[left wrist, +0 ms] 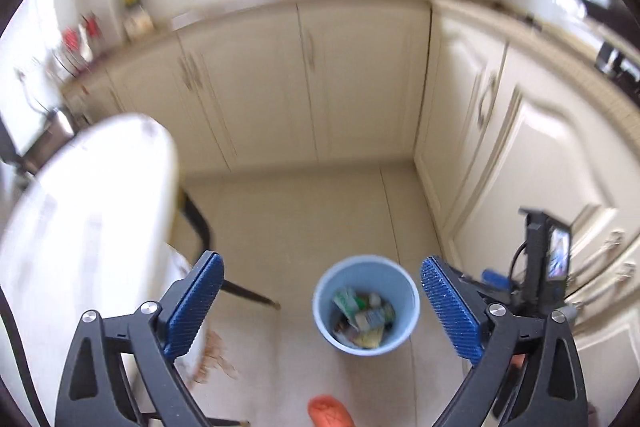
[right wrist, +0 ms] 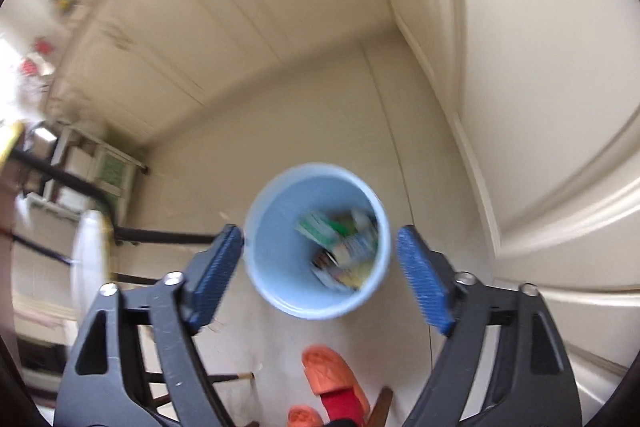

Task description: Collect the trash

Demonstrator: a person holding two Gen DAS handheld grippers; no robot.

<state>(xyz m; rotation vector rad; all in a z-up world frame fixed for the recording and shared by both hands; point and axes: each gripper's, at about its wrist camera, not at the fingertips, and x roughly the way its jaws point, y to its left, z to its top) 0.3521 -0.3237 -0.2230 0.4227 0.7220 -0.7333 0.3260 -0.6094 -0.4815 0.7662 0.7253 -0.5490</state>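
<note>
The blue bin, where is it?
The blue bin stands on the kitchen floor near the cream cabinets, framed between both open grippers, with an orange slipper close by.

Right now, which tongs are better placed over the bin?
Right. The right tongs are open and frame the bin closely. The left tongs, also open and empty, see the same bin smaller and apparently farther off.

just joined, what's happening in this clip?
A person is holding two grippers above a kitchen floor. Both the left gripper and the right gripper are open and empty, aimed down at a light blue bin standing on the floor by the cabinets. Wrappers and packaging already lie in the bin. An orange slipper shows below. Both views are motion-blurred.
</note>
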